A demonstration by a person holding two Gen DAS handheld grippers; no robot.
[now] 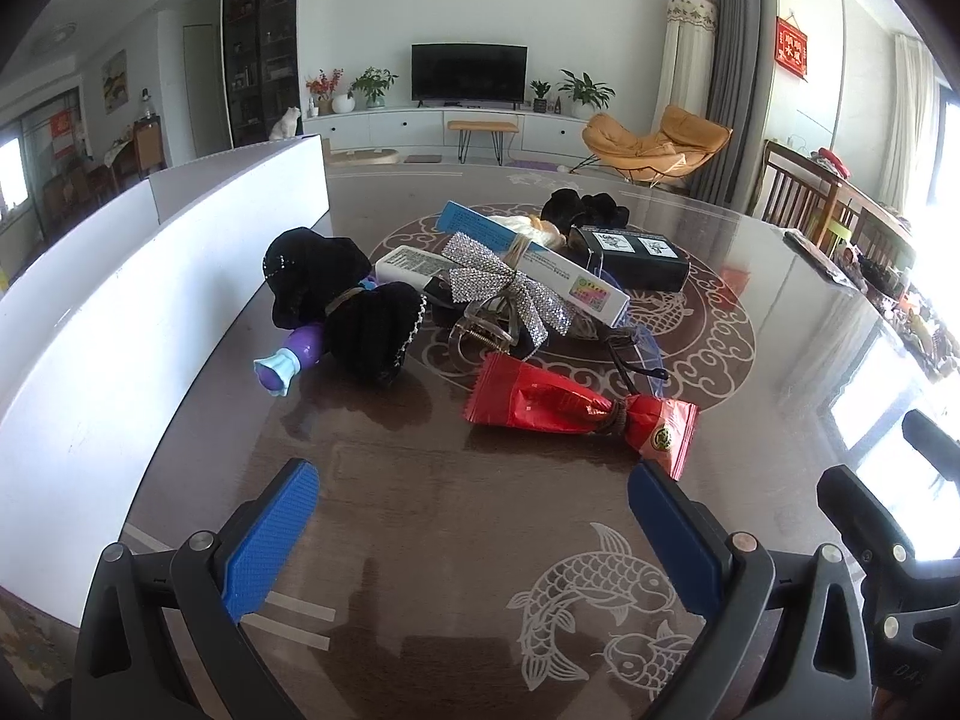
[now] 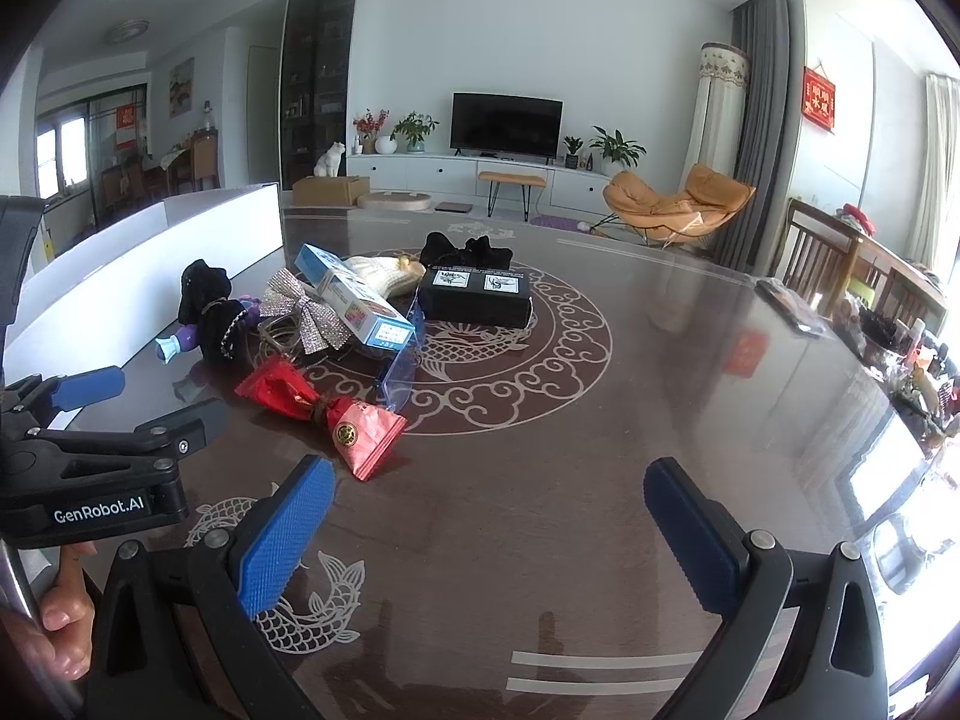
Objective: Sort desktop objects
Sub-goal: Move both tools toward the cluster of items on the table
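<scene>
Sorting is not yet begun: left gripper (image 1: 474, 492) and right gripper (image 2: 489, 495) hover with jaws spread and empty at the near edge of the dark glossy table (image 2: 660, 396), so the next move is reaching the red foil candy packet (image 1: 576, 411) nearest in the central pile.

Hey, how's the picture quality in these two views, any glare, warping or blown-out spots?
Left wrist view: strong fisheye bend, the white box wall curves; window light on the right blows out, and the glossy table mirrors the red wrapper. Right wrist view: same warping with dark corners, a washed-out glare patch at the right table edge; the black box stays sharp. Both claws open.
</scene>
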